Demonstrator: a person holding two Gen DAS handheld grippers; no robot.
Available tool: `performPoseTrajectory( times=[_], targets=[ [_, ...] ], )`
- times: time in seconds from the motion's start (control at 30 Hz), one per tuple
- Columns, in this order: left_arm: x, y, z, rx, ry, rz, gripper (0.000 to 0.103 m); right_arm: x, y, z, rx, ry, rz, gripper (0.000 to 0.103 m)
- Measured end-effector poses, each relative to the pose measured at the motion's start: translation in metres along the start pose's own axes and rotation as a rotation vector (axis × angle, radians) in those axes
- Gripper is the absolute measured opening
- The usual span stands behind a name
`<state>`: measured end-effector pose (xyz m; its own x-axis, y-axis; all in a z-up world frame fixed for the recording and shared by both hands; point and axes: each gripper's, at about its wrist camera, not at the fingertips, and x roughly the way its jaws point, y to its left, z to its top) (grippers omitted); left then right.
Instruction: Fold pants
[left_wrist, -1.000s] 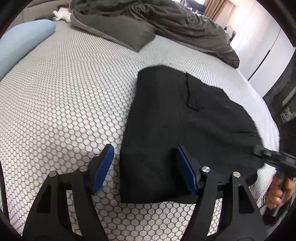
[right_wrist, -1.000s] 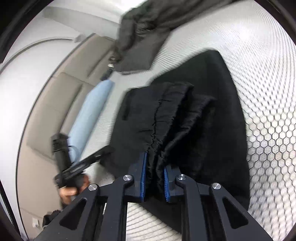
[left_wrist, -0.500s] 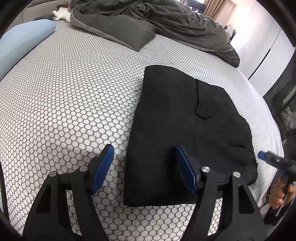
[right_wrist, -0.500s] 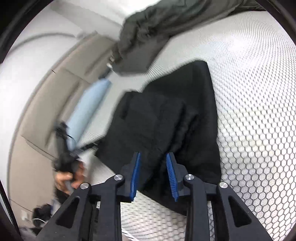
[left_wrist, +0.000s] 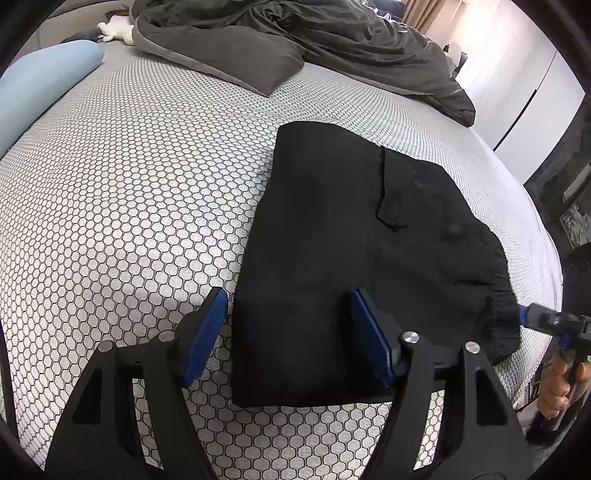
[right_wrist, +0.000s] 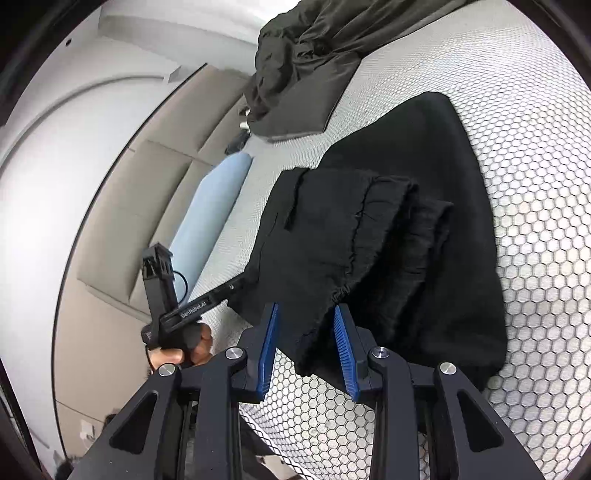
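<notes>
In the left wrist view, the left gripper (left_wrist: 286, 332) hangs over the near corner of the pants (left_wrist: 354, 258), its jaws spread wide and gripping nothing. The left blue pad (left_wrist: 207, 332) stands over the bare bed (left_wrist: 122, 206), just off the garment's left edge, while the other pad sits over the black fabric; whether either pad touches the cloth cannot be told. The pants lie folded into a compact dark block on the honeycomb-patterned bed cover, reaching away from the gripper toward the upper right, with a flap of fabric showing near the middle and a gathered waistband at the right end. At that right end the tip of the right gripper (left_wrist: 532, 317) shows just beside the waistband, with the right hand (left_wrist: 557, 387) holding its handle at the frame's edge. A grey duvet (left_wrist: 295, 40) is bunched along the far side of the bed, and a pale blue pillow (left_wrist: 40, 85) lies at the upper left.

In the right wrist view, the right gripper (right_wrist: 306, 347) stands at a narrow gap; its jaws have just been opening. The gathered waistband of the pants (right_wrist: 388, 236) lies between the blue pads, loose, with a visible gap to the left pad. The rest of the folded pants stretches ahead and to the right over the bed (right_wrist: 535, 184). At the left, the left gripper (right_wrist: 236, 288) reaches the pants' far edge, the left hand (right_wrist: 184, 350) around its handle. The pillow (right_wrist: 214, 206) lies beyond it.
</notes>
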<state>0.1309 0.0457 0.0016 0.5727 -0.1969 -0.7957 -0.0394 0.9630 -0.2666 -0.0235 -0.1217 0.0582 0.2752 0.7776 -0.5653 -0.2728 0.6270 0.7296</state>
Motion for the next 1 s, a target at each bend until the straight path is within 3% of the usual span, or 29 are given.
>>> performPoseTrajectory(
  times=[0.13, 0.17, 0.27, 0.47, 0.6, 0.7, 0.8, 0.83, 0.87, 0.93, 1.0],
  targets=[
    [0.003, -0.001, 0.000, 0.007, 0.008, -0.001, 0.067, 0.020, -0.008, 0.000, -0.001, 0.055, -0.082, 0.028],
    [0.003, -0.001, 0.000, 0.007, 0.008, -0.001, 0.067, 0.023, -0.010, -0.001, -0.006, 0.062, -0.108, 0.017],
    [0.001, 0.000, 0.000, 0.008, 0.007, -0.001, 0.067, 0.021, -0.003, -0.001, -0.055, 0.036, -0.138, 0.009],
    [-0.007, 0.009, 0.000, -0.004, -0.004, -0.012, 0.067, -0.010, 0.025, -0.006, -0.170, 0.003, -0.122, 0.007],
    [-0.006, 0.016, -0.001, -0.015, 0.008, -0.005, 0.067, 0.009, -0.011, -0.014, -0.123, 0.099, -0.237, 0.007],
    [-0.007, 0.020, -0.001, -0.022, 0.011, -0.009, 0.067, 0.010, -0.017, -0.012, -0.110, 0.109, -0.223, 0.008],
    [-0.007, 0.020, -0.003, -0.020, 0.015, -0.022, 0.067, -0.012, -0.005, -0.007, -0.156, 0.048, -0.201, 0.035],
    [-0.007, 0.020, -0.004, -0.017, 0.021, -0.034, 0.067, -0.022, -0.002, -0.005, -0.152, 0.000, -0.199, 0.055],
    [-0.006, 0.019, -0.005, -0.012, 0.029, -0.046, 0.065, -0.034, -0.006, -0.001, -0.133, -0.076, -0.212, 0.066],
    [-0.003, 0.012, -0.008, 0.014, 0.062, -0.078, 0.054, -0.040, -0.016, 0.003, -0.100, -0.124, -0.278, 0.066],
    [-0.004, 0.004, -0.011, 0.046, 0.067, -0.069, 0.052, -0.032, -0.035, 0.009, -0.030, -0.105, -0.307, 0.066]
  ],
)
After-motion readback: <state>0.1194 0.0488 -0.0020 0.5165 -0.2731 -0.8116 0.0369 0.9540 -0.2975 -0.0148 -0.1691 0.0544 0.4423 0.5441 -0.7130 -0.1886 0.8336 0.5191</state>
